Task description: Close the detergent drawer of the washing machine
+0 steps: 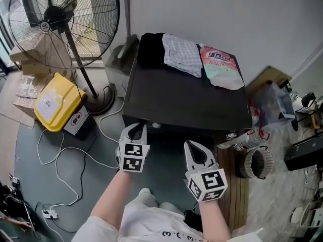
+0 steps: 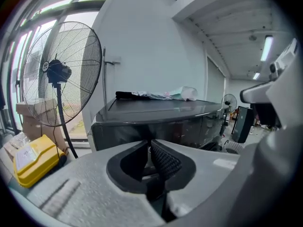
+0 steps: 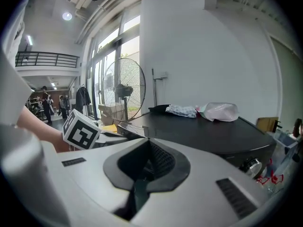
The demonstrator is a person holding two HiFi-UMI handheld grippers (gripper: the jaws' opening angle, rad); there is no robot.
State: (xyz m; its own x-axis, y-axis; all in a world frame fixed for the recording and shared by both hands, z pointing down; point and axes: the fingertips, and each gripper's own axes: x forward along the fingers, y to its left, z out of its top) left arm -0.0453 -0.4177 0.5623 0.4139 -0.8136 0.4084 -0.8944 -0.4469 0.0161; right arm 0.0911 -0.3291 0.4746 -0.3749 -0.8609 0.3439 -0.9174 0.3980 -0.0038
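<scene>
The left claw (image 1: 136, 126), pressed together and empty, is at the front left corner of the washing machine (image 1: 181, 97). The detergent drawer is not clearly visible; I judge it lies just ahead of this claw and slides straight away from it. The right claw (image 1: 195, 146), also pressed together, is farther from the machine.

— What colour is the washer (image 1: 186, 95)?
— Glossy black, top and front.
— And on top of it?
— A black cloth (image 1: 150, 49), a checked cloth (image 1: 182, 54) in white with fine grey lines, and a pouch (image 1: 220, 67) printed pink, pale green and white.
— The grippers?
— The left gripper (image 1: 136, 129) and right gripper (image 1: 195, 147) are both light grey, with black ribbed pads (image 2: 163, 159). Their cubes (image 1: 133, 157) are white with black square markers.
— Around them?
— A black wire fan (image 1: 60, 19), a yellow case (image 1: 54, 102) with a white label, white cables (image 1: 60, 158) on a grey-green floor (image 1: 30, 170), and a white wall (image 1: 212, 14).
</scene>
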